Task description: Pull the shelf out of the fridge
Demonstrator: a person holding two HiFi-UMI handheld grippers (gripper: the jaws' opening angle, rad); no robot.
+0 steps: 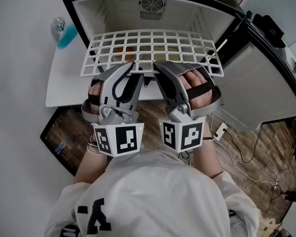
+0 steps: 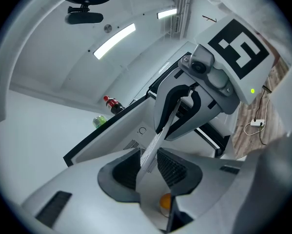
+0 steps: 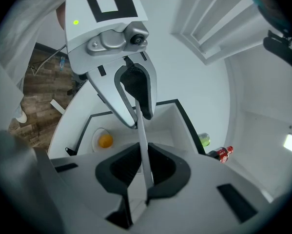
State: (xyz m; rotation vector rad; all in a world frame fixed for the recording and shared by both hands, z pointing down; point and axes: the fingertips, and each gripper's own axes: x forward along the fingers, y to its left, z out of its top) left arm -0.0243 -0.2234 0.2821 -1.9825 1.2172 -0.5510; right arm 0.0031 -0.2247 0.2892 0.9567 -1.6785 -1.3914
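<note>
The open fridge (image 1: pixel 113 6) stands straight ahead of both grippers, its door (image 1: pixel 256 83) swung wide on the right gripper's outer side. The white wire shelf (image 1: pixel 152 46) juts out of the cabinet toward the person, and its front edge runs across both sets of jaws.

The left hand (image 1: pixel 96 95) and the right hand (image 1: pixel 199 85) sit side by side, close together, each strapped into its handle. Both grippers point level into the fridge and angle slightly inward, so their tips nearly meet at the middle of the shelf's front edge.

The right gripper (image 1: pixel 160 68) is clamped on that edge, and its own view shows both pads tight against the thin white bar. The left gripper (image 1: pixel 132 69) stands wider. The bar slants across its gap, lying along one pad and meeting the tip of the other, so it too has the shelf in its grasp.

The shelf's side edges run just inside the cabinet walls, well outside either gripper. Behind the hands, the person's body is close. Beyond the right gripper lie wood floor (image 1: pixel 246 147) and a loose cable (image 1: pixel 236 152). Beneath the shelf, ahead of the jaws, sits an orange item (image 3: pixel 105 141) on a plate.
</note>
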